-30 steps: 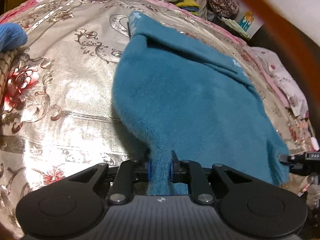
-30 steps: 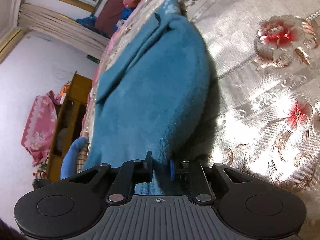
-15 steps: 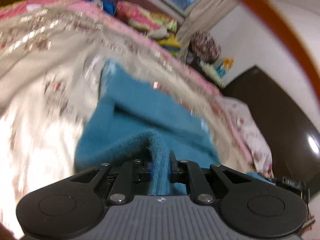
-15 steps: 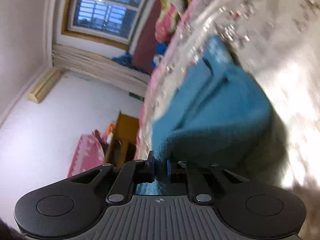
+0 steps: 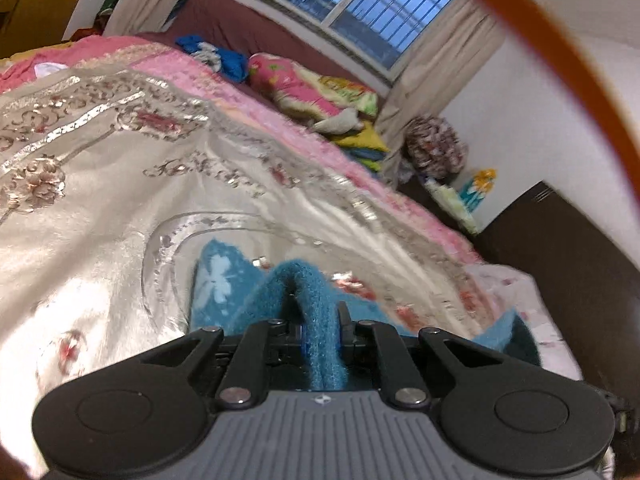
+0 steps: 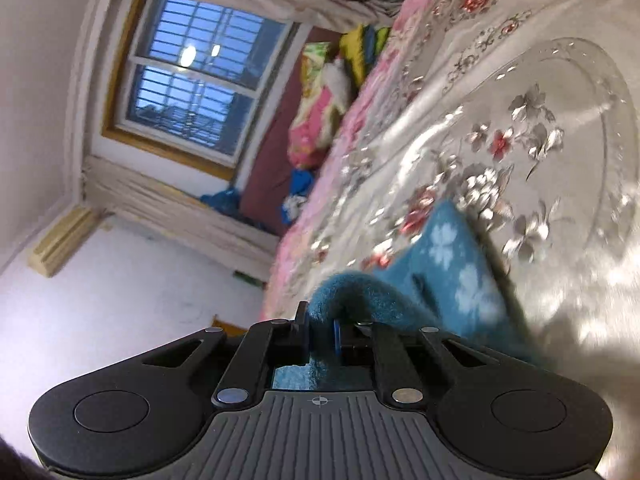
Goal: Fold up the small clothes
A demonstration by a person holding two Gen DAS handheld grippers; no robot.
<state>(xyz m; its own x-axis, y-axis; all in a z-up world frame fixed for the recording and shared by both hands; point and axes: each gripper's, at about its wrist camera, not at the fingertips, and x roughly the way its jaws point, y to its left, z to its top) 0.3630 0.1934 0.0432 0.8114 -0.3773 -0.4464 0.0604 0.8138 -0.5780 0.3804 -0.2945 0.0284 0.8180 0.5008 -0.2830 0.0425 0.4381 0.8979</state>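
Between the jaws of the left gripper (image 5: 322, 330) a thick fold of the teal garment (image 5: 316, 344) is pinched, the pads pressed on it from both sides. The cloth humps up just ahead of the fingertips and falls away forward and to the left, where a paler blue part with a white flower print lies on the bedspread (image 5: 100, 208). Another teal corner shows low to the right of this gripper. The right gripper (image 6: 320, 330) is likewise clamped on a fold of the garment (image 6: 360, 292), which arches over its right finger and drops to the right onto the bedspread (image 6: 540, 184), flower print up. Beyond the cloth the silvery embroidered cover runs to a pink border, then bright pillows (image 5: 312, 88), and farthest off a barred window (image 5: 360, 4) with curtains.
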